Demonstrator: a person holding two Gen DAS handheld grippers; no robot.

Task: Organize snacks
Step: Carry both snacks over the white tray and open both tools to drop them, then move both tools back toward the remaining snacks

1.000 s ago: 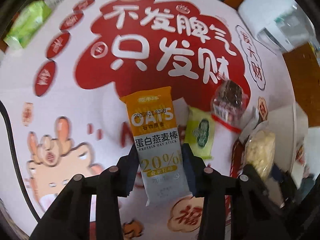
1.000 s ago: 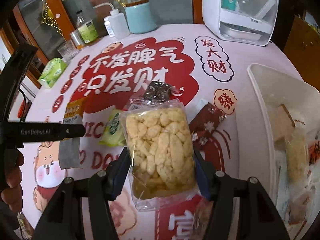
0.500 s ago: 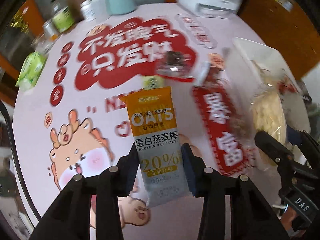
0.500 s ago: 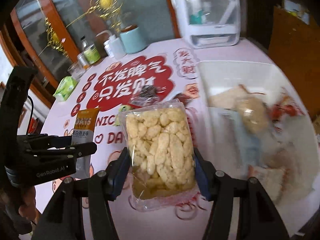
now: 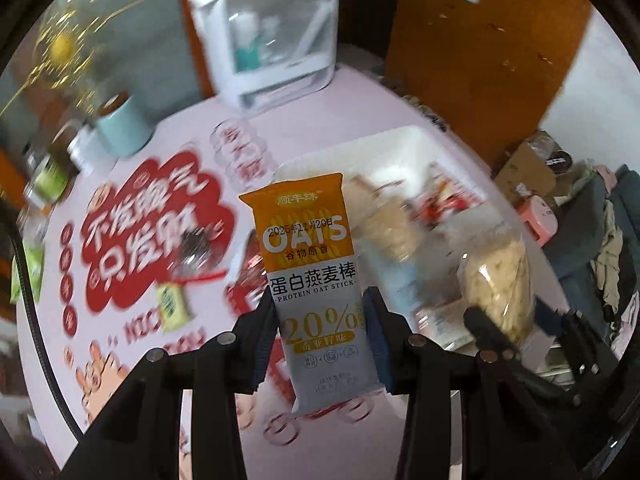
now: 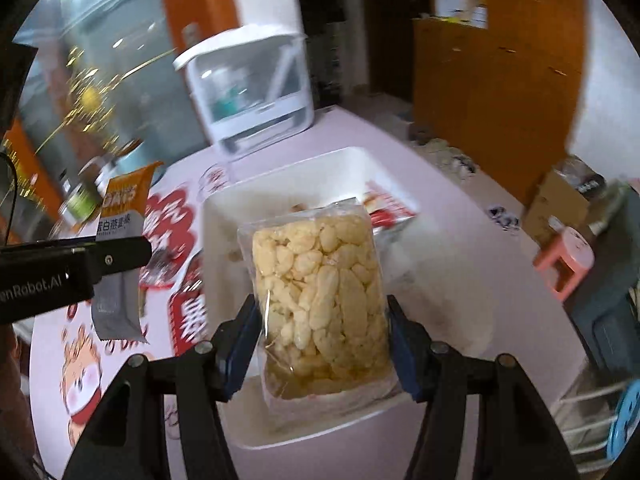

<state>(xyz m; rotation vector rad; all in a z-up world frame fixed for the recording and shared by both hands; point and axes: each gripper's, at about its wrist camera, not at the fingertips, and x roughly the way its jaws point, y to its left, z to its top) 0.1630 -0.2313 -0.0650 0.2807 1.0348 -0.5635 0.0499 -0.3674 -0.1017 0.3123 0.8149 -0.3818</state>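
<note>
My left gripper [image 5: 320, 320] is shut on an orange and grey oat stick packet [image 5: 312, 264], held upright above the table, left of the white bin [image 5: 384, 144]. My right gripper [image 6: 322, 328] is shut on a clear bag of yellow puffed snacks [image 6: 320, 292], held over the white bin [image 6: 288, 172], which holds several wrapped snacks. The left gripper and its oat stick [image 6: 120, 208] show at the left of the right wrist view. The puffed snack bag [image 5: 496, 280] shows at the right of the left wrist view.
A dark wrapped snack [image 5: 192, 252], a green packet [image 5: 172, 306] and a red packet [image 6: 188, 312] lie on the printed tablecloth left of the bin. A white plastic cabinet [image 5: 272, 40], a teal jar [image 5: 120, 124] and bottles stand at the back. A pink stool [image 6: 568, 260] is off the table's right side.
Both grippers have swung right and lifted with their snacks. The puffed snack bag has come over the white bin, and the oat stick has moved closer to it.
</note>
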